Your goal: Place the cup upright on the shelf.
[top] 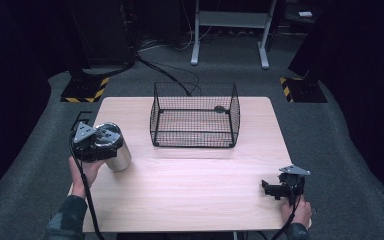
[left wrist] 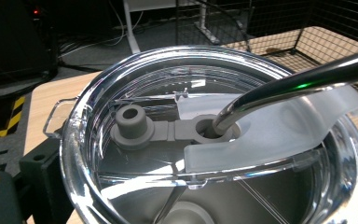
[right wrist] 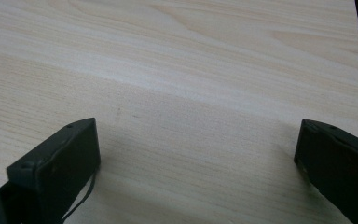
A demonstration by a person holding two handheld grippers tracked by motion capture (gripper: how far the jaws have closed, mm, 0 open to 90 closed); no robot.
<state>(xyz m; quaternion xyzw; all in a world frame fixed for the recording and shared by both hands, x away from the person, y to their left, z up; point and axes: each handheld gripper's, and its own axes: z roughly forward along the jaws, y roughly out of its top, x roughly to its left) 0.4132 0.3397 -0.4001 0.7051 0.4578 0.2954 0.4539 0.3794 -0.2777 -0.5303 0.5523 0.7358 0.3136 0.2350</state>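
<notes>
A steel tumbler (top: 118, 156) with a clear lid (left wrist: 135, 93) stands at the left edge of the wooden table (top: 190, 190). A bent metal straw (left wrist: 303, 74) passes through the grey stopper in the lid. My left gripper (top: 99, 143) is shut on the tumbler's upper part, and in the left gripper view one black jaw presses against its rim at lower left. My right gripper (top: 273, 189) rests low at the table's front right corner. It is open, and between its jaws lies only bare wood (right wrist: 196, 144).
A black wire basket (top: 195, 140) sits at the back middle of the table with a small dark thing (top: 219, 108) inside near its far wall. Beyond the table are grey carpet, cables and a white stand's legs (top: 229, 30).
</notes>
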